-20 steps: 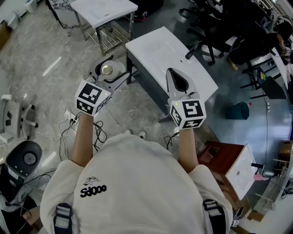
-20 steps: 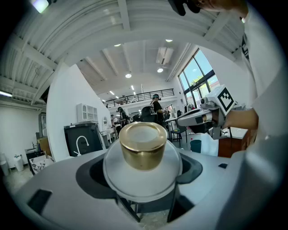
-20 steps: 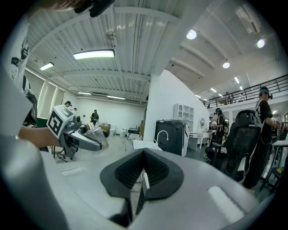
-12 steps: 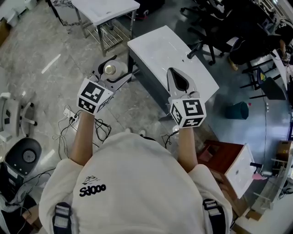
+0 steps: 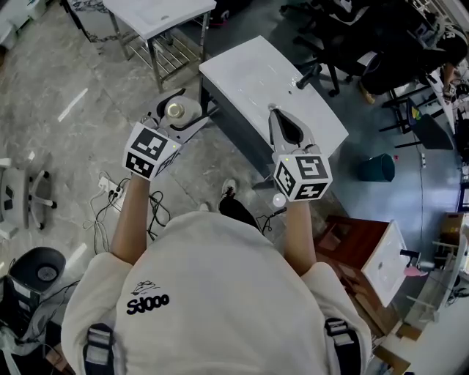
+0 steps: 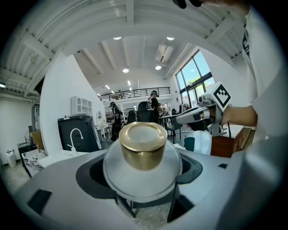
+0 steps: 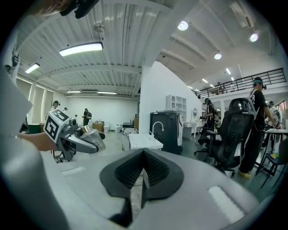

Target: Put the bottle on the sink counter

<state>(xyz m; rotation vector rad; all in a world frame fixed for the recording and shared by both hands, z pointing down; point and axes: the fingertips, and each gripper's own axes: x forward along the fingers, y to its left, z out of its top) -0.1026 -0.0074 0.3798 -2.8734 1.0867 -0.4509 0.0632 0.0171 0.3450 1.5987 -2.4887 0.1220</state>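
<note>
A white bottle [image 5: 174, 111] with a gold cap [image 6: 143, 144] sits between the jaws of my left gripper [image 5: 183, 110], which is shut on its body and holds it over the floor, left of the sink counter. The white sink counter [image 5: 249, 73] with its dark faucet [image 5: 306, 79] stands ahead and to the right. My right gripper [image 5: 275, 111] hangs over the counter's near edge, shut and empty. In the right gripper view the counter [image 7: 145, 142] lies straight ahead and the left gripper [image 7: 83, 140] with the bottle shows at left.
A white table [image 5: 157, 15] with a wire rack stands at the top left. Black office chairs [image 5: 344, 36] crowd the top right. A teal bin [image 5: 379, 177] and a wooden box [image 5: 359, 253] are on the right. Cables [image 5: 117, 194] trail over the floor at left.
The person has stepped forward: a shoe now shows below the arms and the floor has slid back. Both grippers keep their place before the body, the bottle still held.
</note>
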